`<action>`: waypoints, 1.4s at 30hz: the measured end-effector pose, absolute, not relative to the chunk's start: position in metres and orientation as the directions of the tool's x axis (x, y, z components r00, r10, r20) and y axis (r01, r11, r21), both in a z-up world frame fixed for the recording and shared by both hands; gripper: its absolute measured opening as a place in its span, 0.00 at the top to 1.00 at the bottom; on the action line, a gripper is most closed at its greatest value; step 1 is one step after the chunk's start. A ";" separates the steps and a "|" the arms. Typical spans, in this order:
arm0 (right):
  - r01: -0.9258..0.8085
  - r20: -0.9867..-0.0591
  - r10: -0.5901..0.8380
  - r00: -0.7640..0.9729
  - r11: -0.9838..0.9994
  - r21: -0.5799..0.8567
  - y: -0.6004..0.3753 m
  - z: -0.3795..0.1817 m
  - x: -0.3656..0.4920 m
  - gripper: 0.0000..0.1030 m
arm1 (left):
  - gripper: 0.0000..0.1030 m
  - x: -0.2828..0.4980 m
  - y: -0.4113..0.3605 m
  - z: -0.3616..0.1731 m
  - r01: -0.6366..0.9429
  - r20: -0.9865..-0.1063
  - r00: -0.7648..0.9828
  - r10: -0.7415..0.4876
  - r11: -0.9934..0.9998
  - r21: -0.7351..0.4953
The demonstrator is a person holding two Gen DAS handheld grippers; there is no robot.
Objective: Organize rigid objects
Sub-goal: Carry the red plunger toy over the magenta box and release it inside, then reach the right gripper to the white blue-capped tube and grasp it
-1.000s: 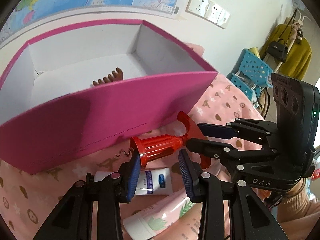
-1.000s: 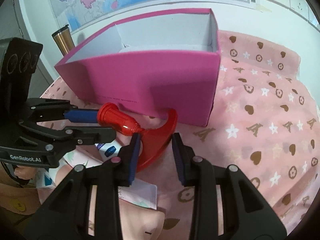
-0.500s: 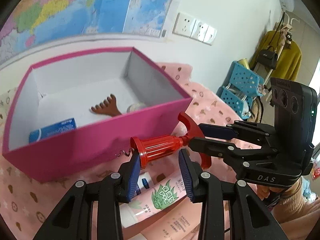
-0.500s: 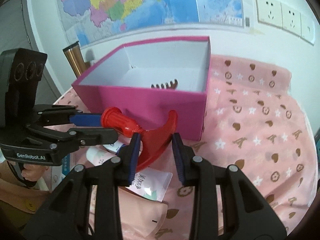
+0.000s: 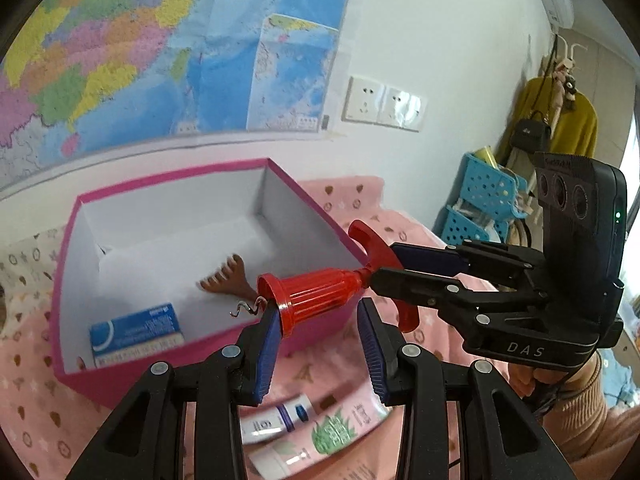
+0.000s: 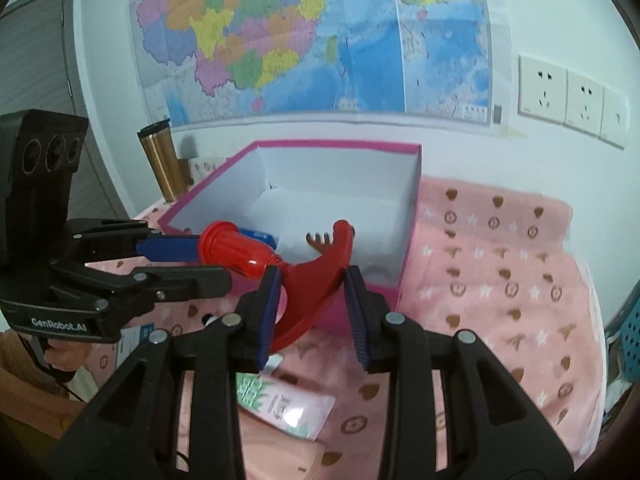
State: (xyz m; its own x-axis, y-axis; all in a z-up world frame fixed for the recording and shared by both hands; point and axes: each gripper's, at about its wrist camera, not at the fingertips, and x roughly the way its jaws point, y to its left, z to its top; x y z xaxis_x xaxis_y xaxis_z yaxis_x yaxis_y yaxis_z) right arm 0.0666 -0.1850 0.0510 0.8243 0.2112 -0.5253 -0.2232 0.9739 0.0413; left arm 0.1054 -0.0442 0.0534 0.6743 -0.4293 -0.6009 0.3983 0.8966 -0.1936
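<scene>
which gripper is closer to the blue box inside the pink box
Left. The left gripper holds the red corkscrew at its barrel, by the pink box corner nearest the blue box. The right gripper grips the handle end, farther along.

Pink-cloth table [image 6: 500,280] w/ magenta box [image 6: 192,216], tubes [image 5: 344,428].

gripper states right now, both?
Left gripper: shut on the ribbed barrel of the red plastic corkscrew.
Right gripper: shut on the same corkscrew's curved handle, above the pink cardboard box.
</scene>
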 end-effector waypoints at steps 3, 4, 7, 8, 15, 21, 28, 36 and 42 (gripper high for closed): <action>-0.223 -0.519 0.209 0.829 0.974 0.037 -0.187 0.056 0.079 0.65 | 0.63 0.114 -0.045 0.058 0.384 -0.596 0.692 -0.408 0.907 -0.174; -0.224 -0.518 0.210 0.829 0.974 0.038 -0.187 0.058 0.083 0.65 | 0.63 0.117 -0.044 0.059 0.382 -0.596 0.693 -0.406 0.908 -0.174; -0.220 -0.520 0.205 0.829 0.975 0.035 -0.190 0.061 0.095 0.65 | 0.63 0.128 -0.041 0.059 0.373 -0.603 0.684 -0.410 0.908 -0.194; -0.221 -0.523 0.207 0.827 0.975 0.036 -0.191 0.061 0.100 0.65 | 0.63 0.132 -0.041 0.059 0.369 -0.605 0.686 -0.404 0.910 -0.189; -0.210 -0.559 0.199 0.805 0.977 0.046 -0.197 0.055 0.127 0.65 | 0.63 0.161 -0.040 0.046 0.341 -0.641 0.663 -0.386 0.918 -0.200; -0.198 -0.598 0.176 0.782 0.980 0.029 -0.196 0.044 0.147 0.65 | 0.63 0.181 -0.036 0.031 0.310 -0.674 0.635 -0.377 0.924 -0.224; -0.175 -0.630 0.159 0.760 0.984 0.037 -0.199 0.033 0.164 0.65 | 0.63 0.199 -0.036 0.011 0.284 -0.714 0.597 -0.366 0.929 -0.238; -0.120 -0.608 0.096 0.788 0.993 0.002 -0.202 0.035 0.157 0.65 | 0.63 0.200 -0.029 0.005 0.251 -0.717 0.607 -0.343 0.939 -0.236; -0.139 -0.577 0.150 0.803 0.988 0.064 -0.210 0.038 0.129 0.63 | 0.63 0.172 -0.018 0.019 0.273 -0.657 0.671 -0.344 0.938 -0.212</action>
